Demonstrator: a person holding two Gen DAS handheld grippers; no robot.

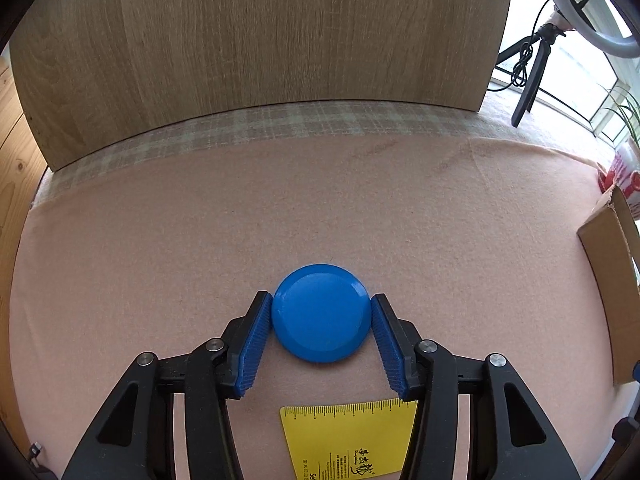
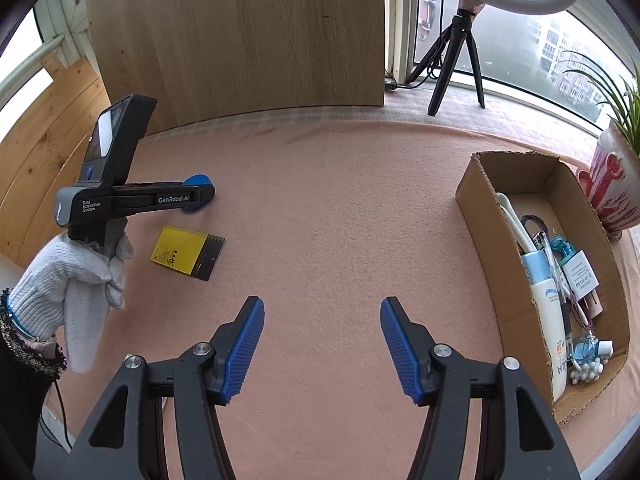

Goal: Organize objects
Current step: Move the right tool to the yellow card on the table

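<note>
A round blue disc (image 1: 320, 316) lies flat on the pink cloth (image 1: 160, 260). My left gripper (image 1: 320, 300) straddles it, and both blue pads touch its rim, one on each side. From the right wrist view the left gripper (image 2: 200, 196) points down at the far left, held by a white-gloved hand (image 2: 80, 276), with the disc (image 2: 198, 180) partly hidden behind its fingers. My right gripper (image 2: 322, 308) hovers open over bare cloth with nothing between its pads. A yellow ruler card (image 2: 180, 254) lies just on the near side of the disc.
A cardboard box (image 2: 472, 200) holding tubes, a bottle and small items stands at the right. Behind it are a potted plant (image 2: 612, 184) and a ring-light tripod (image 2: 456, 64). A wooden board (image 2: 240, 40) stands upright along the back edge.
</note>
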